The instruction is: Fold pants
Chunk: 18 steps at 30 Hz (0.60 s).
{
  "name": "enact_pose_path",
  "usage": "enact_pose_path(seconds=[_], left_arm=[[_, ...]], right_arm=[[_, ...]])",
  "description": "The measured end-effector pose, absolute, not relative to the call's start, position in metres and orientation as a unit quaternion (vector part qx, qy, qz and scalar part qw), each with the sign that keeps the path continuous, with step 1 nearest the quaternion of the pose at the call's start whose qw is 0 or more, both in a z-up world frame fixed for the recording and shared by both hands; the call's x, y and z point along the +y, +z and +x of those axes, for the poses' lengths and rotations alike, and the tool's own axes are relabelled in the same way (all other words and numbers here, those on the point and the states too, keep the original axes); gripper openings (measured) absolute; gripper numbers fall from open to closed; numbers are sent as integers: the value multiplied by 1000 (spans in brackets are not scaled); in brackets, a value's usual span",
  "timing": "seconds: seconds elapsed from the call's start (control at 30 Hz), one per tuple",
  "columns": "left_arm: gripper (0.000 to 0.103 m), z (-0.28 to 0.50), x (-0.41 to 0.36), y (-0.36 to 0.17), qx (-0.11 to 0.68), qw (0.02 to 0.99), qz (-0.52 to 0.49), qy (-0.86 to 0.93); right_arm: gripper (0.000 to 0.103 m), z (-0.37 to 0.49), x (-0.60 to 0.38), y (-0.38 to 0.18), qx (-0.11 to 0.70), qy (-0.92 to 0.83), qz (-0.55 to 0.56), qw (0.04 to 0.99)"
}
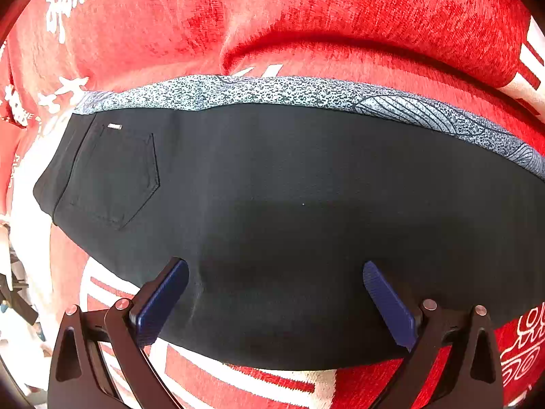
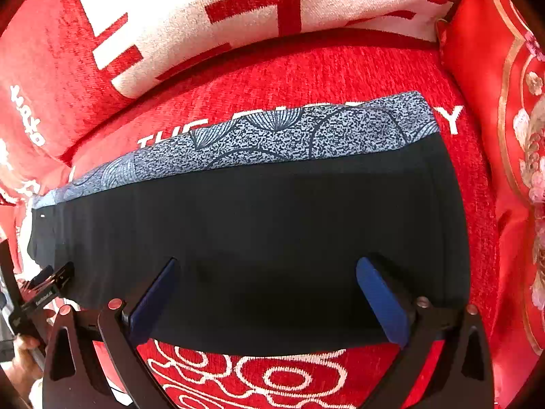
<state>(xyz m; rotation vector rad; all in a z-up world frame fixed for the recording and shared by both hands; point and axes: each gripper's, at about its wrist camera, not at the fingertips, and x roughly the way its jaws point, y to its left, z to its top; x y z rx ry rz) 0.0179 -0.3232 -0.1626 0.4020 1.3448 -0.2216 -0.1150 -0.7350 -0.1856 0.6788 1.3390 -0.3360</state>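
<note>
Pants (image 1: 289, 211) lie flat across a red sofa cover (image 1: 306, 27) with white printed characters; they are black, stretched lengthwise from left to right, and a speckled grey-blue patterned cloth (image 1: 272, 92) shows as a strip along their far edge; at the left end of the pants, in the left wrist view, a back pocket (image 1: 115, 177) with a small metal tag faces up, near the left edge of the cover; the left gripper (image 1: 276, 293) hovers over the near edge of the pants with its blue-padded fingers (image 1: 163, 300) spread wide apart and nothing between them; whether the pads touch the cloth cannot be told. In the right wrist view the pants (image 2: 272, 238) run toward the right end, where they stop short of a red embroidered cushion (image 2: 511, 136); the patterned cloth (image 2: 306, 133) again edges the far side, and a red-and-white cushion (image 2: 238, 17) rests behind it; the right gripper (image 2: 265, 289) stands over the near edge with its jaws fully spread, empty; at the far left of this view the left gripper (image 2: 51, 283) and part of a hand (image 2: 24, 358) appear.
</note>
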Motion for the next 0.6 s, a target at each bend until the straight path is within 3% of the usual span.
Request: enact_pose_path(seconds=[0.17,0.4,0.5,0.53,0.6], left_arm=[[103,22,-330,-159,633,745,197,-83],[103,5,-381,-134,617,743,215,-149],[103,-6,-415,-129,605,742,227,-179],[103,-8,-423,-128,602,743,228,-185],[103,-11,-442,-128,598,743,226,-198]], right_arm=[[103,-125,-721,-177,608,-135,296,724],[103,-181,-731,-154,542,-181,389,723],[98,-205,-730,-151,530,-191,408,718],[90,-213,-729,-149,530,-197,411,715],[64,-220,-731,-144,537,-217,405,707]])
